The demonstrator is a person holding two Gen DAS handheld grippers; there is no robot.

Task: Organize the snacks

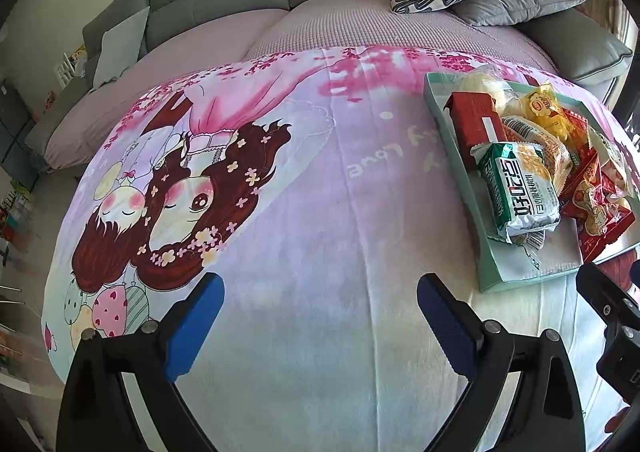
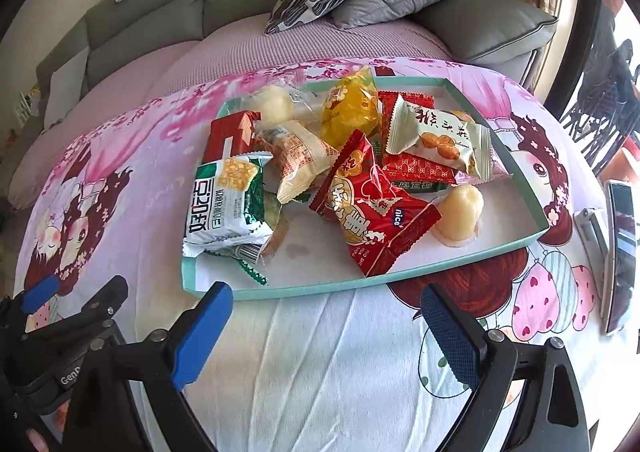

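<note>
Snacks [image 2: 340,172] lie heaped in the tray [image 2: 304,286], frame centre, none visibly loose on the cloth [image 2: 320,352]. Right gripper [image 2: 326,328] and left gripper [image 1: 320,316] both spread, empty, short of the tray. Fits sorting ahead or gathering finished; no move settled

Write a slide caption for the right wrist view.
Open right hand-held gripper faces a teal tray piled with wrapped snacks on a cartoon-print cloth.

Shallow mint-green cardboard tray [image 2: 496,248] lies flat on the cloth, holding heaped wrapped snacks: green-and-white cracker packet [image 2: 224,204] at left edge, red crinkled packet [image 2: 376,220] centre, pale jelly cup [image 2: 460,216] upright beside it.
</note>
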